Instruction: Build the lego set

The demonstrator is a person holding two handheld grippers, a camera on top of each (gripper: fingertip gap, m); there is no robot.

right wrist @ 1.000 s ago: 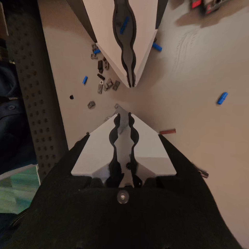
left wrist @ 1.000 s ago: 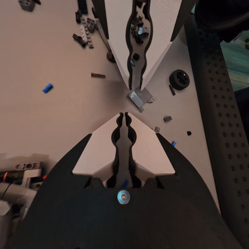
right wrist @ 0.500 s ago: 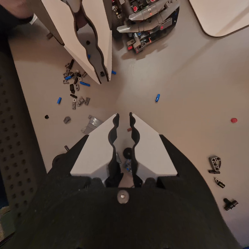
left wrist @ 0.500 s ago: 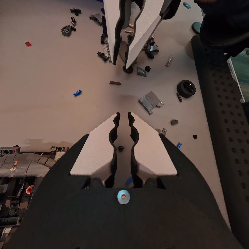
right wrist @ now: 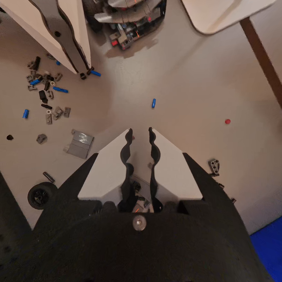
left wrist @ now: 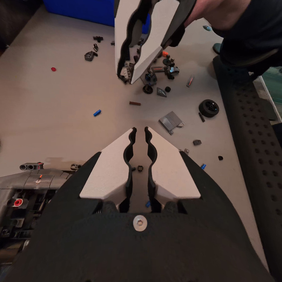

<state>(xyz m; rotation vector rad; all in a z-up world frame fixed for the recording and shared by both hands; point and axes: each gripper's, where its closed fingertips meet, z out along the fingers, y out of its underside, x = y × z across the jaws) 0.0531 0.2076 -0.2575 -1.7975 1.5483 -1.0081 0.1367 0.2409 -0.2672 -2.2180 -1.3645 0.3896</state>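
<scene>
My left gripper [left wrist: 140, 129] is open and empty, held above the table. My right gripper [right wrist: 140, 129] is open and empty too; in the left wrist view it [left wrist: 127, 79] hangs over a pile of loose parts [left wrist: 161, 71]. A grey plate assembly [left wrist: 170, 121] lies flat on the table between them, right of my left fingertips; it also shows in the right wrist view [right wrist: 80, 144]. The partly built grey and black model [left wrist: 30, 180] sits at the lower left, and at the top of the right wrist view [right wrist: 126, 22].
A black wheel [left wrist: 208, 108], a brown axle [left wrist: 134, 103], a blue pin [left wrist: 97, 113] and a red stud [left wrist: 53, 69] lie scattered. Small grey and blue parts [right wrist: 45, 91] sit left. A black perforated mat [left wrist: 251, 137] borders the right; a blue box [left wrist: 79, 10] stands behind. My right fingertips sit around 10 cm from my left ones. My right gripper is the nearer one to the brown axle [left wrist: 134, 103]: about 6 cm, against 12 cm.
Both grippers have lifted up and drawn apart from the grey plate assembly, which stays on the table. Both have opened from nearly shut.
</scene>
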